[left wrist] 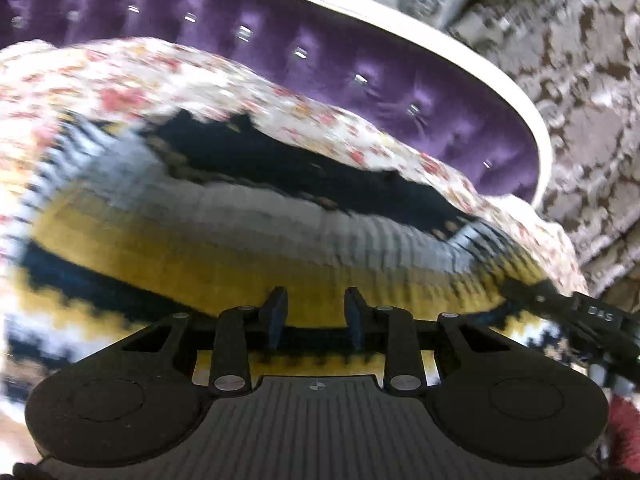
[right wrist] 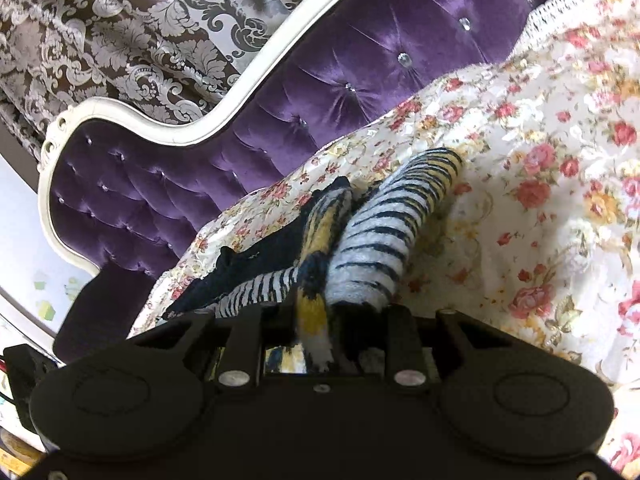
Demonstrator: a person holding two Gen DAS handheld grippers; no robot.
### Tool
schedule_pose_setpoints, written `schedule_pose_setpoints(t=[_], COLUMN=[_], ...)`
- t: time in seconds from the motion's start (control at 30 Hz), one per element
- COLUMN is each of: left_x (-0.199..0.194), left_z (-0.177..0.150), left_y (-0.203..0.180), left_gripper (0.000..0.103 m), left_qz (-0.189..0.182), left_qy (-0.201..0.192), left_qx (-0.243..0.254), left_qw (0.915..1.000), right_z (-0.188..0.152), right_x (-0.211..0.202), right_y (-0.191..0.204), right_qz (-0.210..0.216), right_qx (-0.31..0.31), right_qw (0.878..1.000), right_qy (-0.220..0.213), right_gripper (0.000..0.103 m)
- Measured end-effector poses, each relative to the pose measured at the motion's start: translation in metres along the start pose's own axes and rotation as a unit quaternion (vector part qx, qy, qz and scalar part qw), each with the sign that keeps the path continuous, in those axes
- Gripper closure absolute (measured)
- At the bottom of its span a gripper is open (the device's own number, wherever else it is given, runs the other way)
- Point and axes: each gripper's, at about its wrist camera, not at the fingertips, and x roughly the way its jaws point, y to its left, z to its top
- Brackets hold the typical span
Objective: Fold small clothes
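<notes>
A knitted sweater with yellow, grey and navy bands lies on a floral bedspread and fills the blurred left wrist view. My left gripper has its jaws narrowly apart with the yellow knit held between them at the near edge. In the right wrist view my right gripper is shut on a bunched fold of the same sweater, yellow and white at the pinch. A striped sleeve runs away from it over the bedspread. The right fingertips are hidden by the fabric.
A purple tufted headboard with a white frame stands behind the bed. Patterned grey-brown drapery hangs beyond it. The other gripper's black body shows at the right of the left wrist view, with a red sleeve below it.
</notes>
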Motion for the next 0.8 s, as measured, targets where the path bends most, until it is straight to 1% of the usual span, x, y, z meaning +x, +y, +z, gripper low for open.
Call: schedule_pose_setpoints(t=[0.17, 0.27, 0.37, 0.47, 0.57, 0.7, 0.73, 0.8], left_x=[-0.033, -0.051, -0.065, -0.077, -0.082, -0.088, -0.09, -0.093], left_z=[0.015, 0.024, 0.032, 0.034, 0.032, 0.025, 0.024, 0.021], left_y=[0.044, 0.067, 0.085, 0.103, 0.115, 0.133, 0.138, 0.146], left_gripper=[0.072, 0.072, 0.072, 0.071, 0.071, 0.071, 0.071, 0.071], left_qz=[0.012, 0.024, 0.03, 0.036, 0.04, 0.04, 0.038, 0.031], left_qy=[-0.017, -0.023, -0.028, -0.033, -0.031, -0.029, -0.028, -0.028], left_qx=[-0.025, -0.029, -0.034, -0.038, -0.041, -0.056, -0.062, -0.074], left_qw=[0.9995, 0.999, 0.9986, 0.9981, 0.9979, 0.9972, 0.997, 0.9964], right_z=[0.012, 0.015, 0.01, -0.006, -0.029, -0.063, -0.071, -0.083], right_x=[-0.001, 0.006, 0.021, 0.051, 0.085, 0.128, 0.136, 0.147], right_y=[0.045, 0.084, 0.122, 0.16, 0.187, 0.211, 0.214, 0.218], right_qz=[0.0, 0.015, 0.029, 0.038, 0.044, 0.033, 0.026, 0.018], right_qx=[-0.033, -0.063, -0.091, -0.124, -0.144, -0.172, -0.179, -0.197], right_qw=[0.999, 0.998, 0.995, 0.991, 0.986, 0.978, 0.977, 0.973], right_qy=[0.002, 0.007, 0.018, 0.04, 0.071, 0.111, 0.115, 0.121], right_gripper=[0.07, 0.07, 0.07, 0.07, 0.07, 0.07, 0.069, 0.064])
